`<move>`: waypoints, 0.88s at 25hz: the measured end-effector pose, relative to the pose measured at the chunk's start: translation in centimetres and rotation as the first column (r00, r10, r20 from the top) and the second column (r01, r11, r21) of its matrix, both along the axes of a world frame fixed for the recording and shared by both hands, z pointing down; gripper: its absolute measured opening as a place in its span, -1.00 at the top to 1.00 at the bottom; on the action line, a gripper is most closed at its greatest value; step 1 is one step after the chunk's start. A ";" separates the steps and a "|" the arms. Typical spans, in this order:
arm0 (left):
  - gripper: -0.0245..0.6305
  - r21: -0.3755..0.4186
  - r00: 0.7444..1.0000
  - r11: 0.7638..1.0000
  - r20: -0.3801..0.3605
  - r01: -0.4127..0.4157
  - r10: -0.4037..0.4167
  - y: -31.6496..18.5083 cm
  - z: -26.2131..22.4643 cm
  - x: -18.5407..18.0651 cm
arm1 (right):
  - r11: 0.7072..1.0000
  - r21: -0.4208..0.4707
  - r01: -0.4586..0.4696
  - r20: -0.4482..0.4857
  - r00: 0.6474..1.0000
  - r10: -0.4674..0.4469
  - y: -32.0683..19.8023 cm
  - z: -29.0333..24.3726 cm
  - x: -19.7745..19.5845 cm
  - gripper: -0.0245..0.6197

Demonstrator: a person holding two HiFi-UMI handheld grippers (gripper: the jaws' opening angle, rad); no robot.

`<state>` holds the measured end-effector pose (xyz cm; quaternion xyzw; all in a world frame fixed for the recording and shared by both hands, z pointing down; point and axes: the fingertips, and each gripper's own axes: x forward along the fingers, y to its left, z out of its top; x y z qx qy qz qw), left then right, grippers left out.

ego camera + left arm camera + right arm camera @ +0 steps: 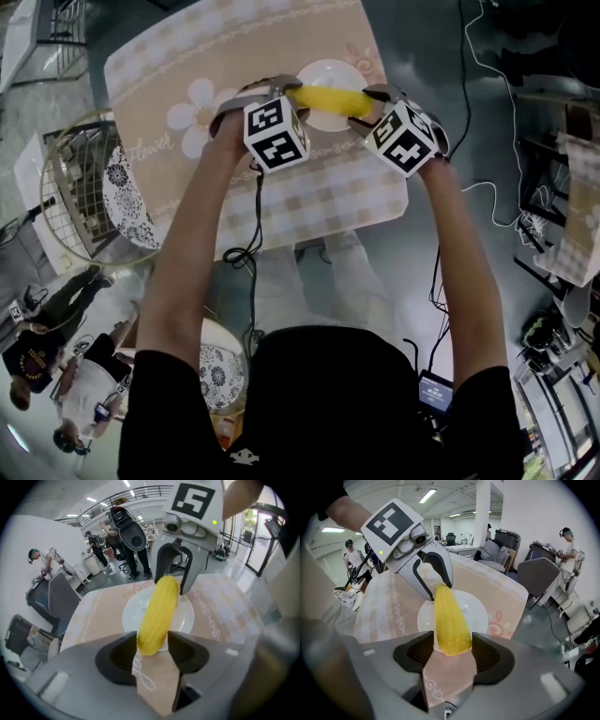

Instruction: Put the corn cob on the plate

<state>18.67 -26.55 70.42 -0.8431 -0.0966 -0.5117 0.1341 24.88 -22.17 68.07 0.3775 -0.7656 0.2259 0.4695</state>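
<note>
You hold the corn cob (330, 99) level by its two ends, in the air just above the white plate (328, 71) and not resting on it. The left gripper (152, 649) pinches one end with both pads against the kernels, and the right gripper (451, 654) pinches the other end the same way, so each claw faces the other across the plate. Nothing lies on the plate under the cob. The plate sits on a beige checked tablecloth (309, 197) with a flower print, close to the far edge of the table and nearer its right corner; the cloth between the plate and your body is bare. To your left, just beside the table's edge, stands a wire basket (75, 187) with a dark-patterned round dish (127, 202) leaning at it. A black cable (251, 239) hangs from the left gripper across the near edge of the cloth. White cables trail over the grey floor on the right. Other people (42, 342) stand well apart at your lower left, and grey chairs (541, 581) stand beyond the far side of the table.
</note>
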 end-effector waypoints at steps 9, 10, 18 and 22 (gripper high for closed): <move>0.45 0.026 0.997 0.998 -0.055 0.060 -0.059 -1.0 -3.9 -0.6 | 0.996 0.075 -0.050 0.020 0.999 0.049 0.3 -3.9 0.2 0.18; 0.50 0.024 0.995 0.997 -0.070 0.076 -0.074 -1.0 -4.8 -0.6 | 0.995 0.086 -0.051 0.019 0.999 0.049 0.4 -4.6 0.1 0.24; 0.83 -0.021 0.947 0.973 -0.223 0.230 -0.229 0.3 -11.6 -1.4 | 0.976 0.200 -0.092 0.046 0.995 0.084 0.7 -10.6 -1.4 0.62; 0.90 -0.023 0.919 0.964 -0.299 0.263 -0.258 1.2 -15.1 -1.6 | 0.958 0.245 -0.149 0.109 0.986 0.126 1.0 -13.8 -2.1 0.72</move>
